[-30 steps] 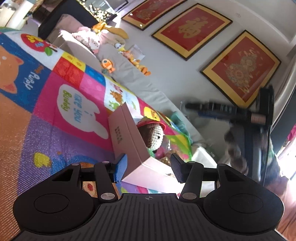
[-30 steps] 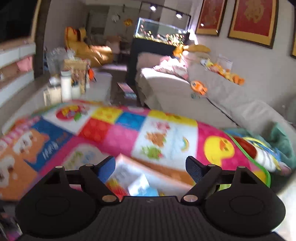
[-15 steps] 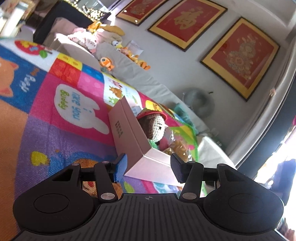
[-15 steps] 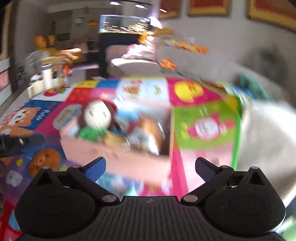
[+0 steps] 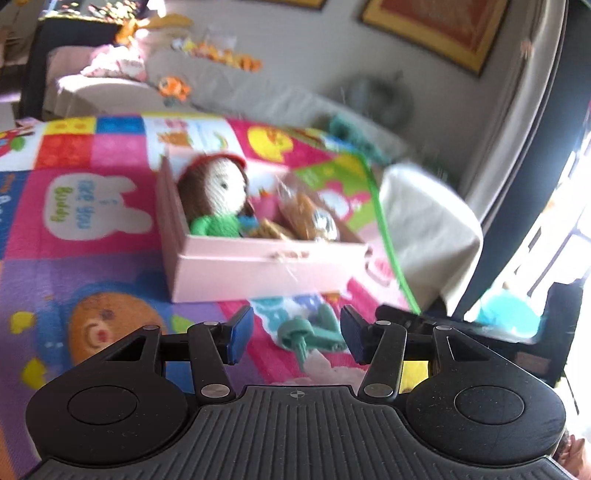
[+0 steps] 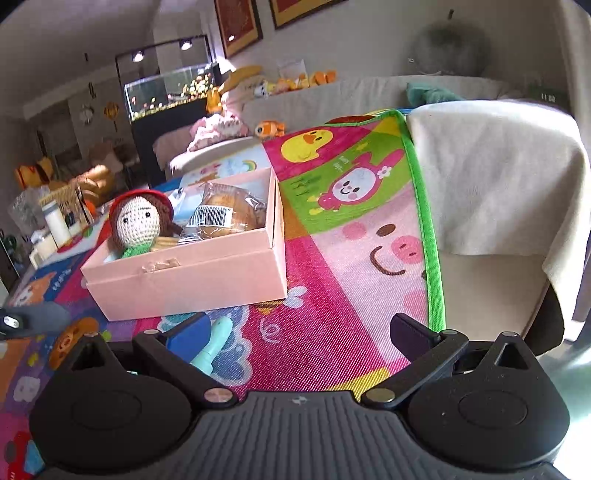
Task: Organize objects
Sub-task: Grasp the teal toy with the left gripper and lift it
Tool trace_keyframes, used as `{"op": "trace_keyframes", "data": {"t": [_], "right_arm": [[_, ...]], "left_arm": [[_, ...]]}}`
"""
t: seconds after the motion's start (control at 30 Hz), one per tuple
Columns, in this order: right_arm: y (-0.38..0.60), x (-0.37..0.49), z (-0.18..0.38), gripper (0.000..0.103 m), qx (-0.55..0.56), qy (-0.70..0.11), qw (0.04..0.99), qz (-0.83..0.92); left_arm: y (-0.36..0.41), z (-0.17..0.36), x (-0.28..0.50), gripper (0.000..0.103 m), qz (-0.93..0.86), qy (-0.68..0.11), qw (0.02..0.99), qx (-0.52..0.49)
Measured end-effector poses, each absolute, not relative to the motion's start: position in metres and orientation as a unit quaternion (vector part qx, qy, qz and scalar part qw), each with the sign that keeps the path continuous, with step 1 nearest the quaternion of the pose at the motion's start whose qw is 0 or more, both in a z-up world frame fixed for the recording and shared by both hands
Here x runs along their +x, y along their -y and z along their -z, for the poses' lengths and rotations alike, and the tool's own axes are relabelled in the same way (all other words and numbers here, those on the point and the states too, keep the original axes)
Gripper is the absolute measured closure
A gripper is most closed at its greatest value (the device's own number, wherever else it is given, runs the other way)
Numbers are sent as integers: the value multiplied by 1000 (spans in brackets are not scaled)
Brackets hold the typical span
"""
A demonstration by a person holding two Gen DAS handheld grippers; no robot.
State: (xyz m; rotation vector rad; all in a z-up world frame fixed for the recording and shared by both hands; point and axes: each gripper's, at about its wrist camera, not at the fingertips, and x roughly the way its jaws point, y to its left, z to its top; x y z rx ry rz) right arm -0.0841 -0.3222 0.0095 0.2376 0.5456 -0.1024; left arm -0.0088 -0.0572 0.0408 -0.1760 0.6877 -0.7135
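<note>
— Where's the box from where you stand?

— The pink box (image 6: 192,273) sits flat on the colourful play mat (image 6: 332,332), just ahead of both tools. Inside it a crocheted doll (image 6: 138,221) with a red hat leans at one end, and a wrapped bread packet (image 6: 225,214) with a barcode label lies beside it.

— And the grippers?

— The left gripper (image 5: 293,334) hangs low over the mat with its blue pads parted about halfway, nothing between them. The right gripper (image 6: 299,328) is spread much wider and is also holding nothing.

— Anything lying loose?

— A teal plastic toy (image 5: 310,332) lies on the mat in front of the box's near wall. In the left view it shows in the gap between the left tool's pads, though I can't tell whether they touch it. From the right view it's a pale teal handle poking out beside that tool's left pad, partly hidden by it.

— What's crowding the area?

— A cream cloth (image 6: 498,177) drapes over something just off the mat's green edge, to the right of the box. Behind runs a grey sofa (image 6: 351,96) with small plush toys (image 6: 273,127) on it and a teal bundle (image 6: 428,95) at one end. A fish tank (image 6: 170,92) stands on a dark cabinet further back, and bottles (image 6: 55,223) cluster on the far left. Red framed pictures (image 6: 238,26) hang on the wall. The left view is blurred, so finer detail there is lost.
</note>
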Motion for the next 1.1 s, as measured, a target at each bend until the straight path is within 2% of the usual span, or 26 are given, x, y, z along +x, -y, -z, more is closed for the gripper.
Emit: {"op": "trace_keyframes", "data": {"t": [0.27, 0.57, 0.63, 0.67, 0.77, 1.1], "right_arm": [[339, -89, -5, 0, 173, -251, 951, 44], [357, -84, 3, 0, 235, -260, 936, 39], [358, -84, 4, 0, 241, -262, 934, 40], [357, -84, 5, 0, 241, -263, 933, 40], [356, -83, 5, 0, 239, -265, 933, 39], [356, -82, 6, 0, 236, -269, 932, 45]], "left_arm": [[127, -24, 20, 48, 333, -375, 863, 57], [139, -25, 17, 49, 371, -381, 842, 92], [141, -25, 15, 58, 381, -387, 833, 101], [142, -23, 15, 69, 386, -393, 827, 108], [145, -17, 9, 69, 394, -392, 821, 132], [131, -24, 21, 69, 361, -383, 847, 73]]}}
